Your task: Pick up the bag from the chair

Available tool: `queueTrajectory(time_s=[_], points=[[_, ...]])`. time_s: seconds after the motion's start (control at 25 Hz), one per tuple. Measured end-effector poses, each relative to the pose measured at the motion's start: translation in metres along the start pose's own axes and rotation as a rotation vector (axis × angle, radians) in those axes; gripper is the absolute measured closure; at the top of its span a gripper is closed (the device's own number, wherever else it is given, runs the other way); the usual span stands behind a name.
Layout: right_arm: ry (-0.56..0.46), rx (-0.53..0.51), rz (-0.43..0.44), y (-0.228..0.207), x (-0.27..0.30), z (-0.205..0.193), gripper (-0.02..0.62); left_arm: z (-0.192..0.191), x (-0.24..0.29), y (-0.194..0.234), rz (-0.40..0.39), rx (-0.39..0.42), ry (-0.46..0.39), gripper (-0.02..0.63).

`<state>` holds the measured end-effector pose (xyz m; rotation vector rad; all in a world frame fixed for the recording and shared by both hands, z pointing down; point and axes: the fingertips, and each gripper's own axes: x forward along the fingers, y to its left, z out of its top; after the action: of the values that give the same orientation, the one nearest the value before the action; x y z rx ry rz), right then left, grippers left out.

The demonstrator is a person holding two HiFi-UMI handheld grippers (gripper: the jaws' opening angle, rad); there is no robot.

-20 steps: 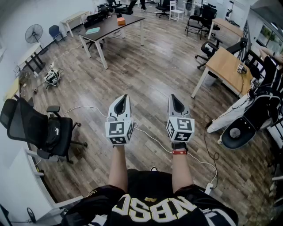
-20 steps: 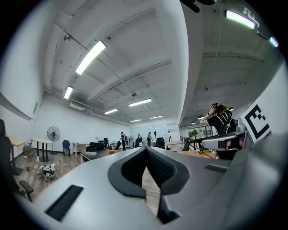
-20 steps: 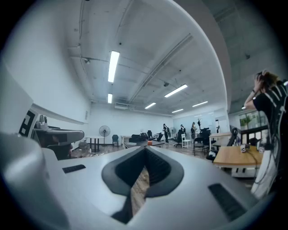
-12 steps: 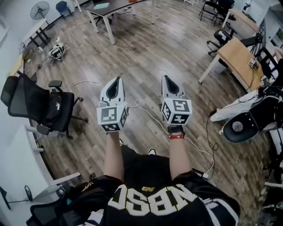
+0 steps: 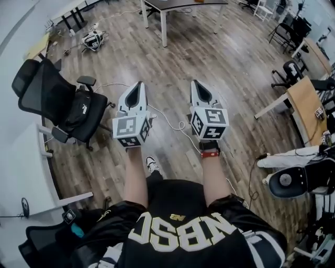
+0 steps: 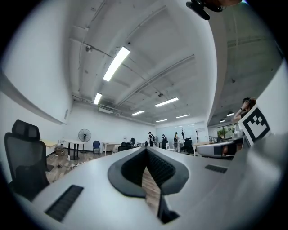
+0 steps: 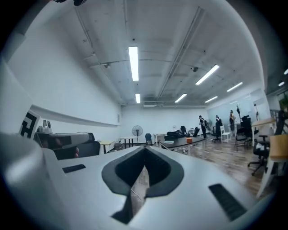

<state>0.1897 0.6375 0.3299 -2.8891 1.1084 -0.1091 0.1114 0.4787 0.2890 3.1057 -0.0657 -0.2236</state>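
A black bag (image 5: 79, 112) lies on the seat of a black office chair (image 5: 42, 89) at the left of the head view, with the chair's backrest behind it. My left gripper (image 5: 138, 85) is held out over the wooden floor, to the right of the chair and well apart from the bag, its jaws shut and empty. My right gripper (image 5: 197, 84) is level with it, further right, also shut with nothing held. In the left gripper view the jaws (image 6: 146, 151) meet at the tip and the chair (image 6: 23, 155) stands at the left edge. The right gripper (image 7: 144, 151) points down the room.
A white cable (image 5: 175, 124) runs across the floor between the grippers. A dark table (image 5: 180, 5) stands ahead, a wooden desk (image 5: 308, 99) at the right with black equipment (image 5: 303, 175) below it. A second black chair (image 5: 47, 246) is at the bottom left.
The view has swung left: the chair with the bag now lies higher and nearer the left gripper. Both grippers stay shut and side by side.
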Motion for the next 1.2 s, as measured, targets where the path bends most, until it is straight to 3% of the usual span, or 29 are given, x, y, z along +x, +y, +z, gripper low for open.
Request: queueTrajectory(time_s=[0.12,0.32,0.52,0.88,1.2], points=[[0.004,-0.012,0.081,0.054,0.056,0.006,0.588,0.006,0.002,0.069,0.069,-0.015,-0.024,0.591],[0.041,-0.017,0.227,0.162,0.148,-0.006,0.588,-0.001,-0.014,0.187,0.188,0.033,0.013,0.591],[0.076,-0.018,0.384,0.271,0.216,-0.023,0.580,-0.002,-0.047,0.296,0.332,0.030,0.013,0.591],[0.133,-0.050,0.618,0.399,0.274,-0.050,0.574,-0.017,-0.100,0.403,0.537,0.002,0.033,0.591],[0.123,-0.069,0.804,0.480,0.359,-0.049,0.572,-0.024,-0.092,0.484,0.680,0.017,0.047,0.591]])
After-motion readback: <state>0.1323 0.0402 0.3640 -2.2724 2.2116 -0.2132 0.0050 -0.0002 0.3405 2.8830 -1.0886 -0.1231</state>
